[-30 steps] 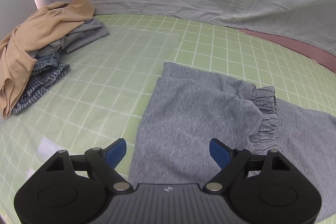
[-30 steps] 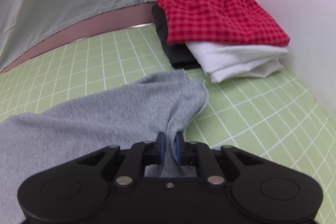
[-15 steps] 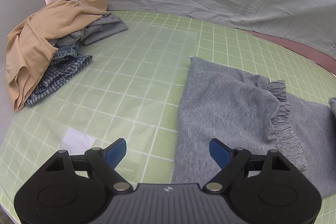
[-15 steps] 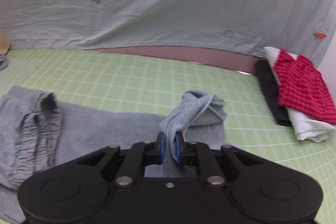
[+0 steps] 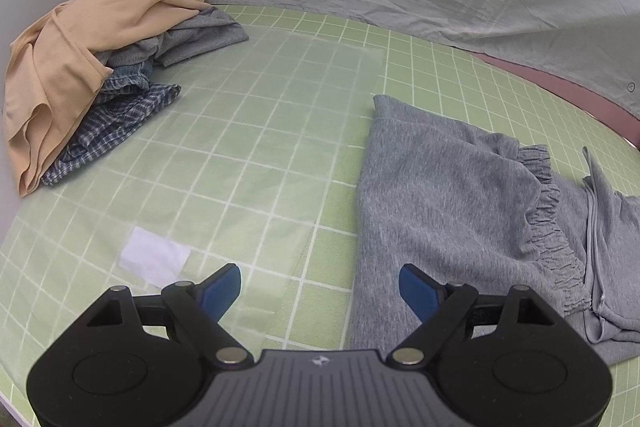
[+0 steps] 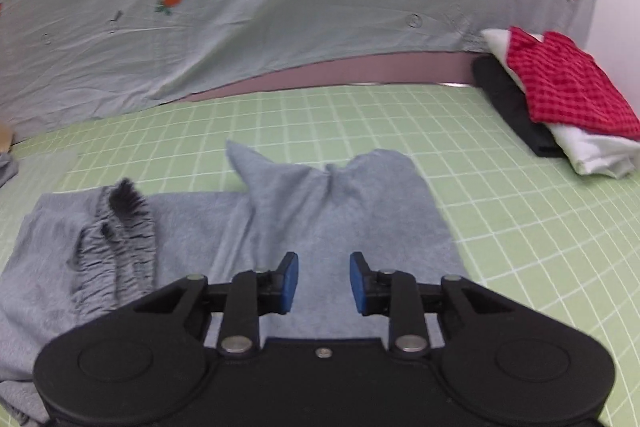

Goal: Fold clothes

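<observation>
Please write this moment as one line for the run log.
task: fold clothes | left gripper: jaws open, empty | right gripper: jaws open, empty | grey shorts: lying on green mat

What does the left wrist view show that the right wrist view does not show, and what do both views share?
Only the left wrist view shows the unfolded pile, with the tan garment on top, and the open left gripper. Only the right wrist view shows the folded stack, with the red checked garment on top, and the open right gripper. Both show the grey shorts on the green grid mat.
</observation>
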Demonstrator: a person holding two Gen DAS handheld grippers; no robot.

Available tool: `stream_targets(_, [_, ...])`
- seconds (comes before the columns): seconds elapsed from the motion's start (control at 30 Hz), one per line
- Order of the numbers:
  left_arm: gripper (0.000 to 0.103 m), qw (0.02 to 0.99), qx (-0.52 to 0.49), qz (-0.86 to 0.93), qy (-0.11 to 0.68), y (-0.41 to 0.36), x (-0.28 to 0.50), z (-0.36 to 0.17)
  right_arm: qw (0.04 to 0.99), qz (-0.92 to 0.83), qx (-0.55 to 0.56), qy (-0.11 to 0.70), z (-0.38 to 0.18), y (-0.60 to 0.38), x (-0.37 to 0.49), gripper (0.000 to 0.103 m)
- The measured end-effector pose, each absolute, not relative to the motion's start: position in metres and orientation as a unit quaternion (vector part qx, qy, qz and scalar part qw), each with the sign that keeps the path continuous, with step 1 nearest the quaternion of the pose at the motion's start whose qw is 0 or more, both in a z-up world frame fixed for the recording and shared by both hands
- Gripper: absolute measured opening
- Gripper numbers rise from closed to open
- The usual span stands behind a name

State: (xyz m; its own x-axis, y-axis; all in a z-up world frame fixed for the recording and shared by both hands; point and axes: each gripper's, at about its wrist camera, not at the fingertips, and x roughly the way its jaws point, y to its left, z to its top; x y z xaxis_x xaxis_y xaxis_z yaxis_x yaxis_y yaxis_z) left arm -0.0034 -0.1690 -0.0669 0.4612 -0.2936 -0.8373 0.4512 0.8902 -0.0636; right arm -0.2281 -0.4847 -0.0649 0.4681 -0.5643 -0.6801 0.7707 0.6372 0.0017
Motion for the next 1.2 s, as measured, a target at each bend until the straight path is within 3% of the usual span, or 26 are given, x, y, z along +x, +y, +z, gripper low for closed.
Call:
stream_targets(0.23, [0.087,0.847,0.083,-0.223,0.476,-0.173,-0.005,-0.071,0.827,-0.373,0.144,0.396,-0.104,-0.479,-0.220,0.026])
stream_targets(0.37, [0.087,0.846,0.085,-0.221,0.478,-0.177,-0.006,-0.073,0.846,-0.318,0.085,0.419,-0.108,-0.439,-0.196,0.023])
stream_targets(0.6, [0.087,0.843,0.087,-0.212,0.487,-0.181,0.002,-0.080,0.870,-0.320,0.086,0.365,-0.078,-0.444,-0.179,0.029])
stream_targets(1.07, [0.088,0.835,0.117,-0.217,0.492,-0.207,0.046,-0.097,0.842,-0.345,0.109,0.401,-0.116,-0.482,-0.108,0.028])
stream_targets(1.13, [0.088,0.833,0.120,-0.220,0.494,-0.210,0.048,-0.099,0.840,-0.348,0.115,0.400,-0.116,-0.485,-0.111,0.020])
stream_targets(1.17, [0.088,0.831,0.121,-0.220,0.496,-0.210,0.048,-0.101,0.840,-0.351,0.115,0.398,-0.115,-0.486,-0.114,0.005])
stream_targets(1.2, [0.088,0.830,0.121,-0.219,0.499,-0.211,0.048,-0.103,0.840,-0.352,0.121,0.394,-0.113,-0.487,-0.118,0.004])
